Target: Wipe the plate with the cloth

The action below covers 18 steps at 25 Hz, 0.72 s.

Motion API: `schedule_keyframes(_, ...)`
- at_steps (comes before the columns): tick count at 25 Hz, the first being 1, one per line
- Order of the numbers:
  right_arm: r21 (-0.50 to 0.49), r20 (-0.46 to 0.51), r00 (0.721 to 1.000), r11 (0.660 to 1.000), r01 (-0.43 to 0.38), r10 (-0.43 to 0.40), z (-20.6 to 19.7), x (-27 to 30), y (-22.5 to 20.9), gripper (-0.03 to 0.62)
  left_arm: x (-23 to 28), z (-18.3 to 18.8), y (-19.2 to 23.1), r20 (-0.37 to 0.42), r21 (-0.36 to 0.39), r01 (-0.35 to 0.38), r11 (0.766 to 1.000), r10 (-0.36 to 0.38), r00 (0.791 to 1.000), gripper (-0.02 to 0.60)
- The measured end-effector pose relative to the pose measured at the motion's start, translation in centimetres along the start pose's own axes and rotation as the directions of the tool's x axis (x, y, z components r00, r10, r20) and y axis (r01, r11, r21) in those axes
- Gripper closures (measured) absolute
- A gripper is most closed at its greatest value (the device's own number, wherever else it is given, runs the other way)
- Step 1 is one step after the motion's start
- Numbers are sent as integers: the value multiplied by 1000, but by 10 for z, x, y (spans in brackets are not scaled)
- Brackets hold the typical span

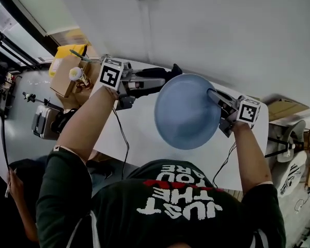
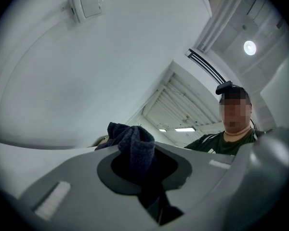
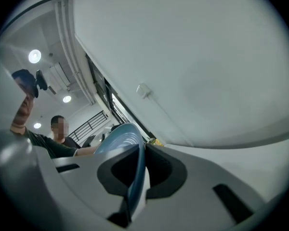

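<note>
1. Status. My right tongs (image 1: 215, 96) are clamped narrow on the rim of the blue plate (image 1: 188, 112) and hold it on edge in the air above the white table (image 1: 139, 138). My left tongs (image 1: 163, 80) are closed on a bunched dark blue cloth (image 2: 135, 146), and a small wad of it stands out past the jaw tips. The cloth sits just beside the plate's upper left rim; I cannot tell whether it touches.

2. Hazards.
- The plate is gripped at one point on its rim only. Wiping pressure on the far side would probably lever it within the jaws, so that it rotates or drops onto the table.
- Little cloth protrudes. A steep approach could bring the bare jaw tips against the plate.
- A dragging stroke may pull the wad out of the left jaws.
</note>
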State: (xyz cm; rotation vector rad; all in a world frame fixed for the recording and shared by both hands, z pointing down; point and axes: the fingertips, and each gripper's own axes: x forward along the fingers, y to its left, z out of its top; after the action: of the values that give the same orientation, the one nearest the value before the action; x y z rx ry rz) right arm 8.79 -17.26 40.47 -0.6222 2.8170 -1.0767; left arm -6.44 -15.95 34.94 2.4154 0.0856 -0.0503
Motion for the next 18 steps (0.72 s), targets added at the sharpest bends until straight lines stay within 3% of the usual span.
schedule_keyframes(10,98,175,971,985,145,-161,31,-27,-39,580,-10,-4,-14,138,-5,5,1000,-4,990,531)
schedule_keyframes(18,108,277,942,980,167,-191,41,-24,-45,580,-13,-34,-25,192,-54,40,998,-29,981,531)
